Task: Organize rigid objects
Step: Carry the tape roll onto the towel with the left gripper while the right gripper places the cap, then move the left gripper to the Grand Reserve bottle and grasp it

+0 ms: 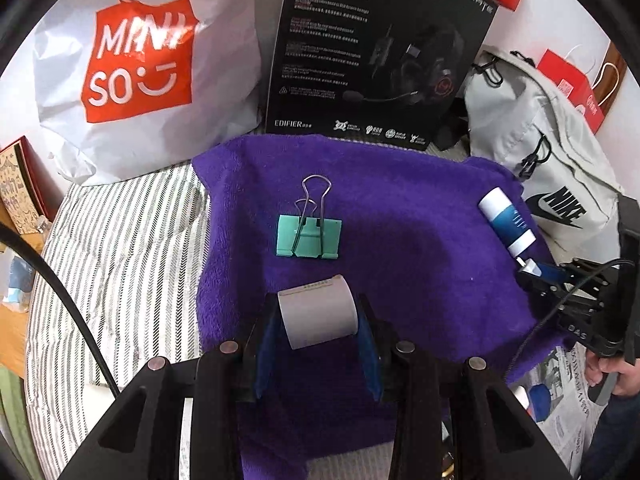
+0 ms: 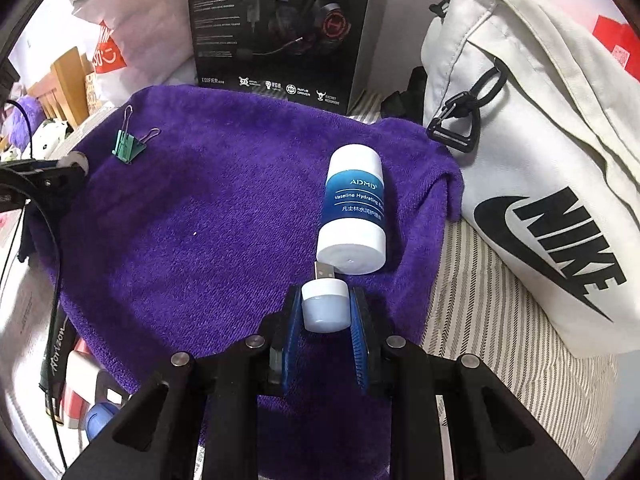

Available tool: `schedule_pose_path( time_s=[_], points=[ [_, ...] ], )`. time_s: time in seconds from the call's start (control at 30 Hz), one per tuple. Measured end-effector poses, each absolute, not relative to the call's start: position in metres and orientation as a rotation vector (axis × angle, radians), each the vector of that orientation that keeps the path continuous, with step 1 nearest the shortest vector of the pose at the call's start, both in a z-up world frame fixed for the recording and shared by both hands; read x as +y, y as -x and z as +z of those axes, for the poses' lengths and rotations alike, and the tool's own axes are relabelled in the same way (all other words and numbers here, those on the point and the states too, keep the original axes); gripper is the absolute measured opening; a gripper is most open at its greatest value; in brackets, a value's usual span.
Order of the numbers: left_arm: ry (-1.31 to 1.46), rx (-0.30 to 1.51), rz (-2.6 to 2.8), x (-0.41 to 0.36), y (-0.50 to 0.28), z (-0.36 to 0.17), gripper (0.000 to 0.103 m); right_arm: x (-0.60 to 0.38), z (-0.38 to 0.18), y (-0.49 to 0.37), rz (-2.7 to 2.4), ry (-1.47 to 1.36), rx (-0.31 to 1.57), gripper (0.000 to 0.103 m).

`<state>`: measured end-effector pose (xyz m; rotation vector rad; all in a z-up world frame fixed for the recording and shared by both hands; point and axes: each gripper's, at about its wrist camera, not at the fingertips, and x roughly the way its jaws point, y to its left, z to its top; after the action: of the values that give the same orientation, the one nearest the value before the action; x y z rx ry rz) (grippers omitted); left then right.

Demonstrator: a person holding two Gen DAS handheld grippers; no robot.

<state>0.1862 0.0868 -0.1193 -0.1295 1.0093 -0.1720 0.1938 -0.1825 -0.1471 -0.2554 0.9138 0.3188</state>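
The place is a home bedroom: a bed with a striped sheet (image 1: pixel 120 232) carries a purple towel (image 1: pixel 400 220), and personal belongings crowd the wall behind it, a Miniso shopping bag (image 1: pixel 140 64), an Edifier headset box (image 1: pixel 372 52) and a white Nike bag (image 2: pixel 540 184).

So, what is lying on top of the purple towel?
On the purple towel lie a green binder clip and a blue-and-white Vaseline tube. Under the towel, striped bedding shows at the edges; what the towel covers cannot be seen.
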Motion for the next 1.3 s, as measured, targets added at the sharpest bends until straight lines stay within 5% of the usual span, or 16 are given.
schedule_pose_path(
  time_s=[0.1,0.3,0.73,1.03,1.3],
  points=[
    [0.123,1.024,-0.162,0.085,-0.194,-0.124,0.035,-0.186,-0.142,-0.187,0.341,0.228,0.912,0.044],
    [0.05,1.021,-0.158,0.074,-0.204,-0.128,0.035,-0.193,-0.127,-0.166,0.325,0.226,0.871,0.055],
    [-0.069,1.026,-0.137,0.058,-0.208,-0.137,0.036,-0.216,-0.099,-0.112,0.309,0.098,0.828,0.058],
    [-0.058,1.046,-0.124,0.052,-0.188,-0.138,0.049,-0.226,-0.086,-0.079,0.303,0.04,0.803,0.065],
    [-0.065,0.967,-0.091,0.044,-0.133,-0.102,0.049,-0.223,-0.085,-0.058,0.315,0.04,0.801,0.065]
  ],
)
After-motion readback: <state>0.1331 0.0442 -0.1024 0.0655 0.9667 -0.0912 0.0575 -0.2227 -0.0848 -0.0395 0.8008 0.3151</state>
